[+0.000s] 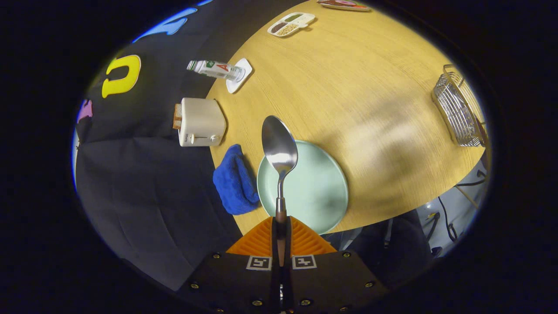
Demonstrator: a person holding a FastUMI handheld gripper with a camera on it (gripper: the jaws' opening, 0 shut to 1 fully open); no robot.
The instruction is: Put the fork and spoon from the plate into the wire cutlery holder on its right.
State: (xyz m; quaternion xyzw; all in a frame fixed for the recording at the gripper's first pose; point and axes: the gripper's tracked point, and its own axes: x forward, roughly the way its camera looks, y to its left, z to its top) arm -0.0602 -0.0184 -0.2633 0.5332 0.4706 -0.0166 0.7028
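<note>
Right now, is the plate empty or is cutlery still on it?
Empty. The green plate shows bare surface; the spoon is raised over it, handle clamped between the gripper's fingers. No fork on it.

The gripper [281,226] has its two fingers [305,240] drawn together with only a narrow slit between them, both pressing on the handle of a spoon [279,146]. The spoon sticks straight out ahead of the fingertips, bowl at the far end, and the gripper is held raised above the plate [318,187].
</note>
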